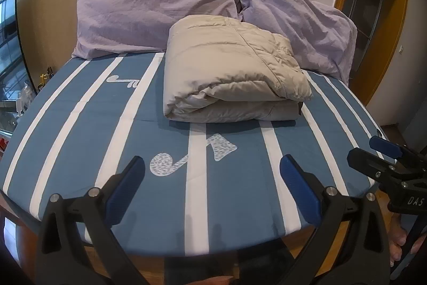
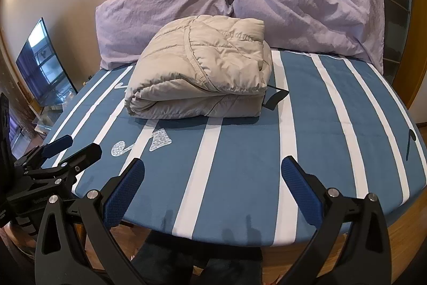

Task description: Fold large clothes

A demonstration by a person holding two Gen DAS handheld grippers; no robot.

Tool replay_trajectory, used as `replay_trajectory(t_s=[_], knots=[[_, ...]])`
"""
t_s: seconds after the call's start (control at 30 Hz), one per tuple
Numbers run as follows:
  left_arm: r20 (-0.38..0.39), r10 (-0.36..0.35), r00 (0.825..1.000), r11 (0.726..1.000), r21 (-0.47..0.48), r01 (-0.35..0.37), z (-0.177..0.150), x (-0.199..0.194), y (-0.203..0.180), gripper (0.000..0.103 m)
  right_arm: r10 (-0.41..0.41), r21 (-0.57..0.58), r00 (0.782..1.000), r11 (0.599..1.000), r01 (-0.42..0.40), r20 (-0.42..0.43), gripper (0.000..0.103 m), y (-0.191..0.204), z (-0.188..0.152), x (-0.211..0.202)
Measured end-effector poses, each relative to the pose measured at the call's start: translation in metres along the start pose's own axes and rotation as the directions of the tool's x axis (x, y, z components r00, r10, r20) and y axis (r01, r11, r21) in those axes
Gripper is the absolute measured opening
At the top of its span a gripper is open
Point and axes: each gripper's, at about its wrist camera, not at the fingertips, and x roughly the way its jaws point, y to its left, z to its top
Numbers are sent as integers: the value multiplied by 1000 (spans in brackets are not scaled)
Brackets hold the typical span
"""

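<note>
A beige puffer jacket (image 1: 229,71) lies folded into a thick bundle on the blue-and-white striped bed (image 1: 165,122), in front of the pillows. It also shows in the right wrist view (image 2: 202,68), with a black strap (image 2: 276,98) sticking out at its right side. My left gripper (image 1: 212,170) is open and empty above the bed's near edge, well short of the jacket. My right gripper (image 2: 212,172) is open and empty too, beside it. Each gripper shows in the other's view, the right one (image 1: 384,151) and the left one (image 2: 69,147).
Two lilac pillows (image 1: 149,12) (image 1: 296,20) lean on the wall behind the jacket. A TV screen (image 2: 45,66) stands left of the bed and a wooden door frame (image 1: 384,26) is on the right. The bed's wooden edge (image 2: 400,234) is just below the grippers.
</note>
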Motion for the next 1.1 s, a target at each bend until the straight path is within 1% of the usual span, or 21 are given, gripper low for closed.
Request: replay_trajectory(t_s=[1.1], knots=[[-10,6,1000,1000,2,-6,-1,4,0,101,12,4,1000,1000,-12,-20,102,1,-2,8]])
